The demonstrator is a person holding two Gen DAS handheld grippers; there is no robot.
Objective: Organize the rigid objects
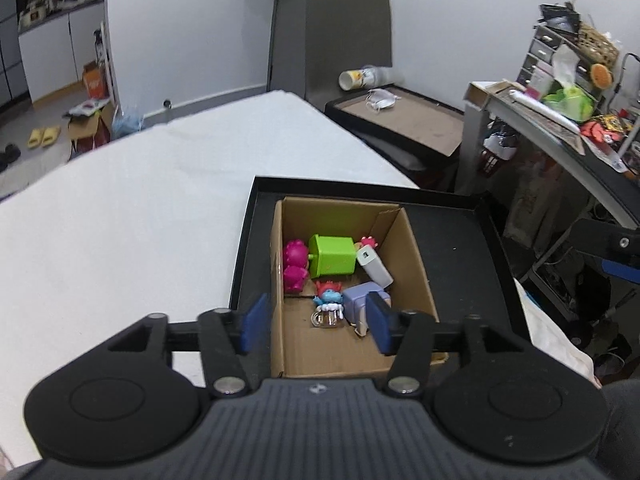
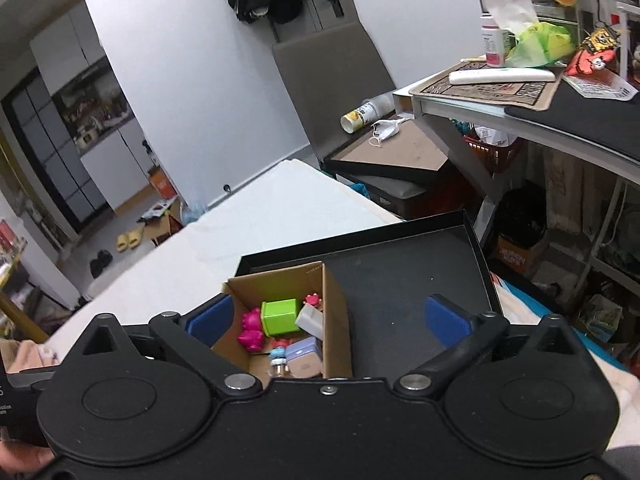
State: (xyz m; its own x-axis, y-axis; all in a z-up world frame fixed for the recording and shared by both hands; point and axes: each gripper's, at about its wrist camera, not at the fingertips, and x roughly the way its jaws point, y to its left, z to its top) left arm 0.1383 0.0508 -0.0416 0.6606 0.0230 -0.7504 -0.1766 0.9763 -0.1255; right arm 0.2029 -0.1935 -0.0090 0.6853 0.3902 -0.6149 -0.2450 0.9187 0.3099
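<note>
Currently I had both grippers hovering above the cardboard box (image 1: 416, 256), which sat in the left part of the black tray (image 1: 472, 248) on the white table (image 1: 120, 208). Left gripper (image 1: 316, 324) stood partly open and empty, right gripper (image 2: 328, 320) wide and empty. Green cube (image 1: 332, 254), pink figures (image 1: 295, 266), white charger (image 1: 374, 268) lay inside the box.

Right tool (image 2: 327, 318) wide open, empty, above cardboard box (image 2: 336, 320) holding green cube (image 2: 280, 316), pink figures (image 2: 251, 330); box inside black tray (image 2: 476, 248) on white surface (image 2: 260, 220)
</note>
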